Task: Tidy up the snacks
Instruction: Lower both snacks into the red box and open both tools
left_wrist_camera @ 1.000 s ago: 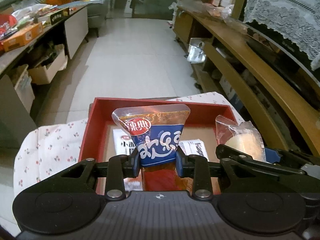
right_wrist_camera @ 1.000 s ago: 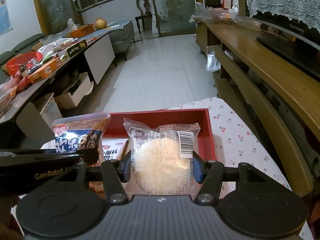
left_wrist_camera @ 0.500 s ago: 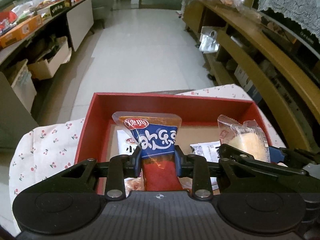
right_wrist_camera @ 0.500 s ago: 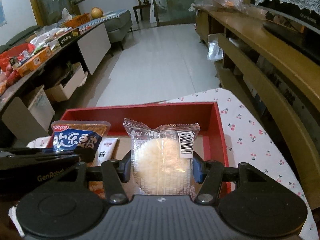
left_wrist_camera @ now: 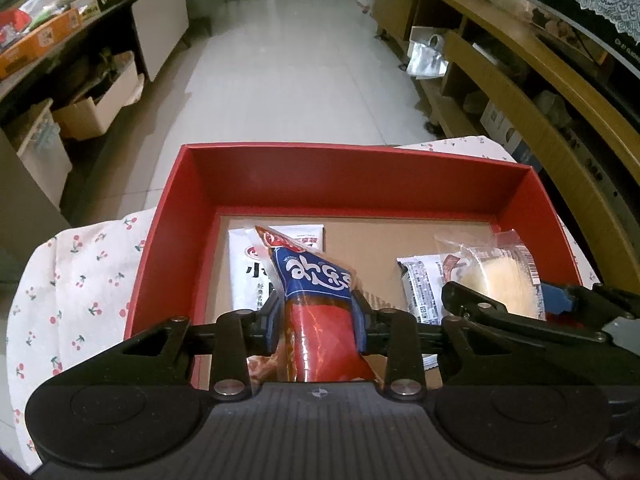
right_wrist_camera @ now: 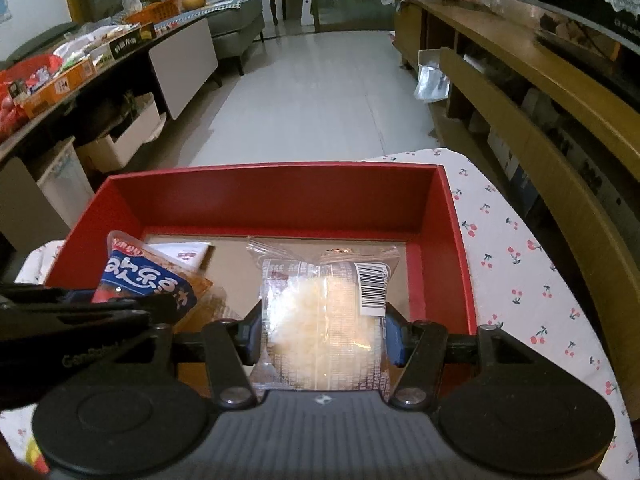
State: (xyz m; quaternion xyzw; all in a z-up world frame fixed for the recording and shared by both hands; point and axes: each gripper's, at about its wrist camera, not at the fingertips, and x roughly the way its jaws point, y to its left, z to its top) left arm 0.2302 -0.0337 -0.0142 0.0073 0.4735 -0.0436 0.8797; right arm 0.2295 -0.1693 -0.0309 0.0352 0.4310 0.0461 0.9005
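The black plastic arm of the left gripper (right_wrist_camera: 132, 306) carries pale lettering "GenRobot", partly cut off. White Korean-style script on the blue-and-red snack pouch (left_wrist_camera: 316, 280) and the barcode on the clear-wrapped pale round cake (right_wrist_camera: 320, 320) cannot be read.

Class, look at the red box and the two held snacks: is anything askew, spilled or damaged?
Nothing is spilled or torn. The blue and red packet in the left claw leans toward the left wall of the red box, not upright. The clear-wrapped cake in the right claw sits straight.
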